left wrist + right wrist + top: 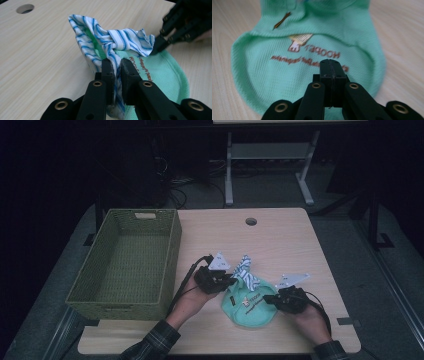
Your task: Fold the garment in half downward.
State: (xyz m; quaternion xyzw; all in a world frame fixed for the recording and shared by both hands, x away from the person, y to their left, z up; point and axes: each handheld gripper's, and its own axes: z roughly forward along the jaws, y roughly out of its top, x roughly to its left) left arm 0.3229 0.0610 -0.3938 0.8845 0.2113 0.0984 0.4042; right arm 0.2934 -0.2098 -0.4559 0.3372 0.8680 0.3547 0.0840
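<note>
The left gripper view shows, nearest to the camera, the left gripper (117, 65) with its jaws pinching the blue-striped white cloth (112, 41), which is the collar or lining of the mint green garment (160, 72); the fabric is squeezed between the two pads and hangs down under them. In the right gripper view the right gripper (332, 65) has its jaws pressed together over the printed chest of the garment; whether a thin fold of the knit is caught between them I cannot tell. In the high view the garment (250, 304) lies on the desk (280, 240) between both hands, with the striped part standing up beside the left gripper (229, 281), and the right gripper (270, 298) is at its right edge. Farther to the left, the green woven basket (131, 262) stands on the desk, apart from the garment. I judge that the step is folding or gathering the garment, perhaps for the basket. To do it well, the left grip should stay firm on the striped cloth while it is drawn across slowly and low, so the knit does not bunch. The right gripper should press the body flat on the desk and not drag it. A risk is that the thin striped cloth slips out if the pull is too quick.
</note>
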